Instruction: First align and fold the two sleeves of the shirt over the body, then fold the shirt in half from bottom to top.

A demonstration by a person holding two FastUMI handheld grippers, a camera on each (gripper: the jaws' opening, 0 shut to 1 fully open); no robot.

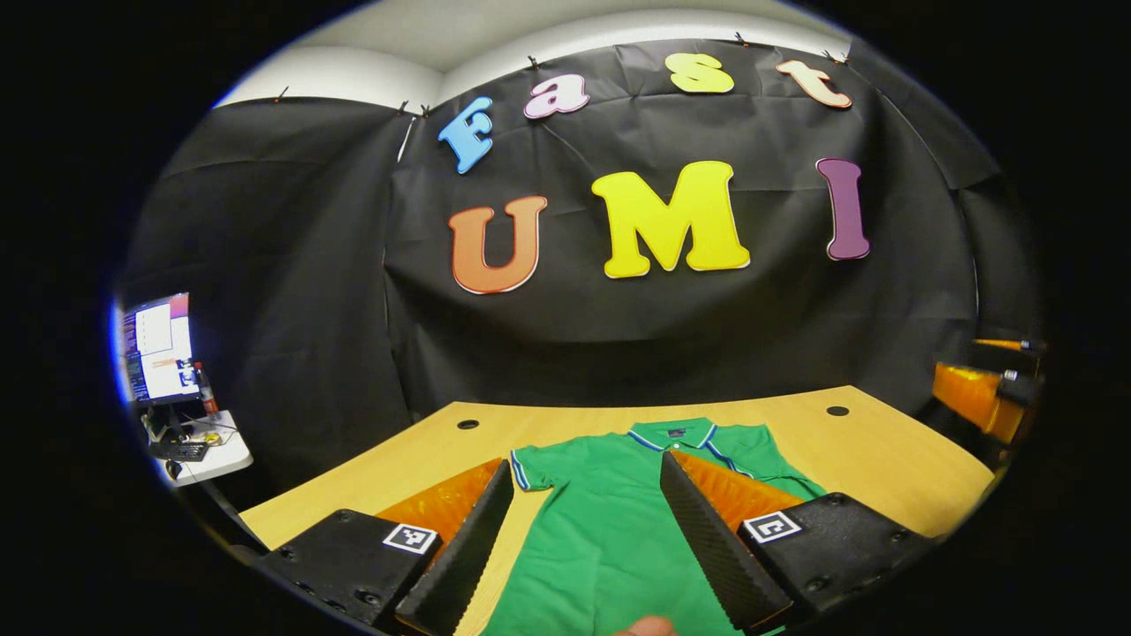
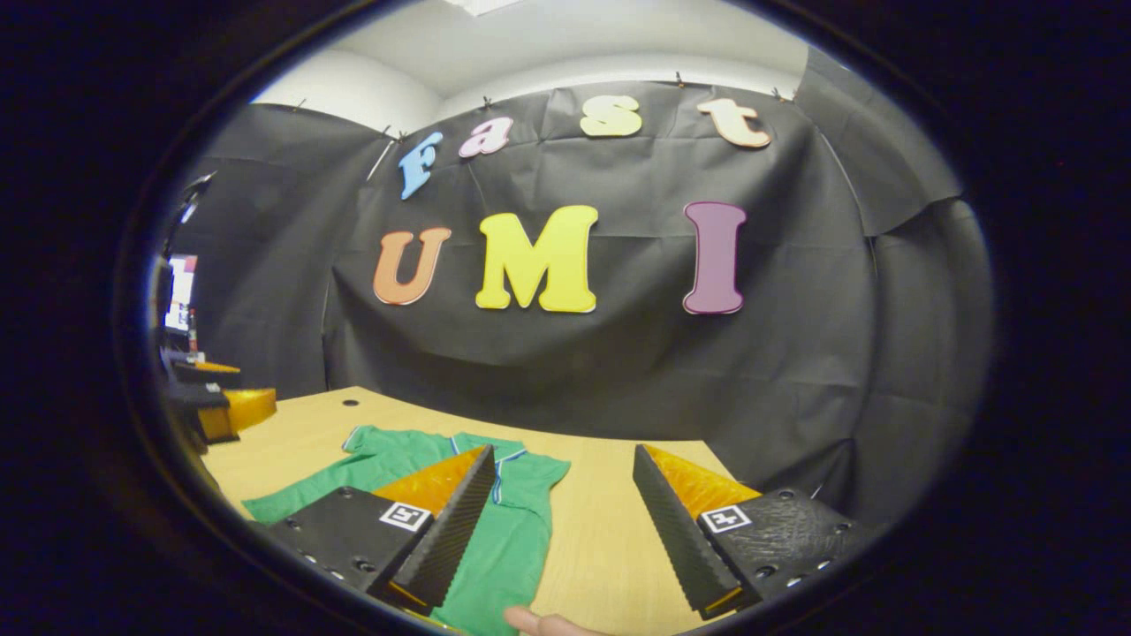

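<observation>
Here, then, line by line:

Shirt: a green polo shirt [image 1: 610,521] lies flat on the wooden table [image 1: 884,450], collar toward the black cloth wall [image 1: 618,344], body running toward the cameras.
Collar: the collar [image 1: 676,433] has striped edging and lies at the shirt's far end.
Sleeves: in the left gripper view the short sleeve [image 1: 535,466] with a striped cuff is spread out sideways from the shirt's body; in the right gripper view the sleeve [image 2: 530,473] on the other side lies out flat on the wood too.
Left gripper: the left gripper [image 1: 588,499] hangs over the shirt with its fingers wide apart, the body of the shirt showing between them; nothing is caught in it.
Right gripper: the right gripper [image 2: 561,495] hangs beside the shirt, fingers spread wide and empty; one finger is over the shirt's sleeve side, the other over bare table.
Fingertip: a person's fingertip [image 2: 543,623] shows at the near edge, by the shirt's hem side.
Table holes: two dark round holes [image 1: 468,424] sit in the table beyond the shirt.
Monitor: a lit monitor [image 1: 159,349] stands well off from the shirt, past the table's end.
</observation>
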